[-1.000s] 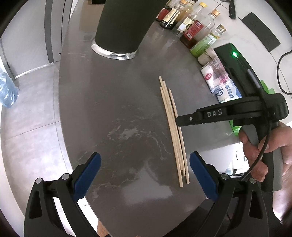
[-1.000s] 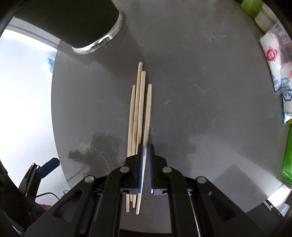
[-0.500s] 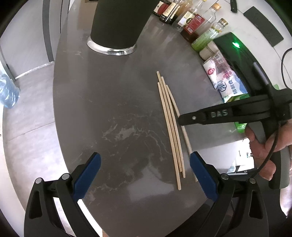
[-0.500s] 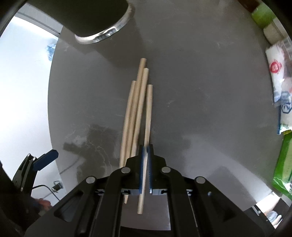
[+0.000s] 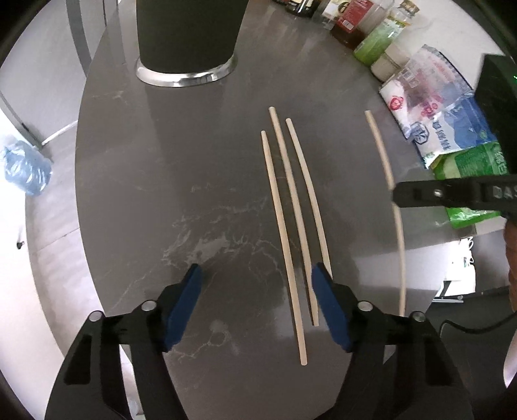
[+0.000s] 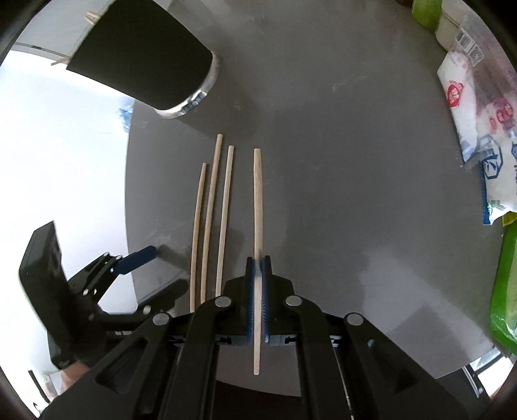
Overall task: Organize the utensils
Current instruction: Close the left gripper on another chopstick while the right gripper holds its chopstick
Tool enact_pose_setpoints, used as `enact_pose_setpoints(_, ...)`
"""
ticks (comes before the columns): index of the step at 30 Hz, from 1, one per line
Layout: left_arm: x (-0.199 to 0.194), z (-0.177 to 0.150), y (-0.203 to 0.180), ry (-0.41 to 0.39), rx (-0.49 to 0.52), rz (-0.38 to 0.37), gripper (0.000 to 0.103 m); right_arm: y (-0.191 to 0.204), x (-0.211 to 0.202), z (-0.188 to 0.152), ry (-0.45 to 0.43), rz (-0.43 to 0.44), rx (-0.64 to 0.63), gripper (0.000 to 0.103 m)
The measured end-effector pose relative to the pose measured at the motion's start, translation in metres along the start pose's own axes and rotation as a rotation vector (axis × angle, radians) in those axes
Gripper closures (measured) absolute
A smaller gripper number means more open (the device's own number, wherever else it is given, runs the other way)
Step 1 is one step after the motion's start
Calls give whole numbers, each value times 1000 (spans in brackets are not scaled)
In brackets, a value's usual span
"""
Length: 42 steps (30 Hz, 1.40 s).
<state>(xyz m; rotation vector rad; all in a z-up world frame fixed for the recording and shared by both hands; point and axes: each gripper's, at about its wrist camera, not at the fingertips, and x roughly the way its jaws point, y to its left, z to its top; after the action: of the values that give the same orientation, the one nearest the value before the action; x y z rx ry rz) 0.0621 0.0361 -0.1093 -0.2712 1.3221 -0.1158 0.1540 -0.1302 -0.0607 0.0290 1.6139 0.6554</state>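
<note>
Three wooden chopsticks [image 5: 292,206] lie side by side on the dark grey table [image 5: 161,194]; they also show in the right wrist view [image 6: 210,219]. My right gripper [image 6: 258,261] is shut on a fourth chopstick [image 6: 257,200] and holds it lifted to the right of the others; in the left wrist view that chopstick [image 5: 383,155] hangs from the right gripper [image 5: 395,198]. My left gripper [image 5: 255,284] is open and empty, low over the near ends of the three chopsticks. A black cup-shaped holder [image 5: 187,35] stands at the back; it also shows in the right wrist view [image 6: 142,55].
Sauce bottles [image 5: 352,22] and food packets [image 5: 433,106] line the table's right side, with a green packet [image 6: 505,290] near the right edge. The table edge curves close on the left, with floor beyond and a water bottle [image 5: 26,168] on it.
My right gripper has lifted one chopstick off the bundle and carried it right and up. My left gripper has moved in closer over the remaining three and its jaws stand narrower.
</note>
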Motion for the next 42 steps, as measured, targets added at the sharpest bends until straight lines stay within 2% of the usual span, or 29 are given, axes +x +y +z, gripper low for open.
enact_pose_setpoints(2,0,1,-1,5,-5,17,46,-2,1,-6,-12,21,-9,98)
enact_pose_setpoints(6,-2,5,-7,2,-19,49,48,-12,-4,-4,-28,53,-19,98)
enact_pose_setpoints(12,0,17,-23,14,-3,87,57,-30,-8,2,-34,97,-27,98)
enact_pose_setpoints(16,5,20,-29,40,2,113,74,-32,-11,4,-42,121,-39,98)
enact_pose_setpoints(29,15,28,-42,87,-6,193,75,-49,-14,8,-53,135,-62,98)
enact_pose_setpoints(35,18,33,-51,117,4,248,83,-51,-15,8,-54,144,-81,98)
enact_pose_setpoints(42,31,39,-50,200,17,241,84,-55,-15,9,-55,182,-73,98)
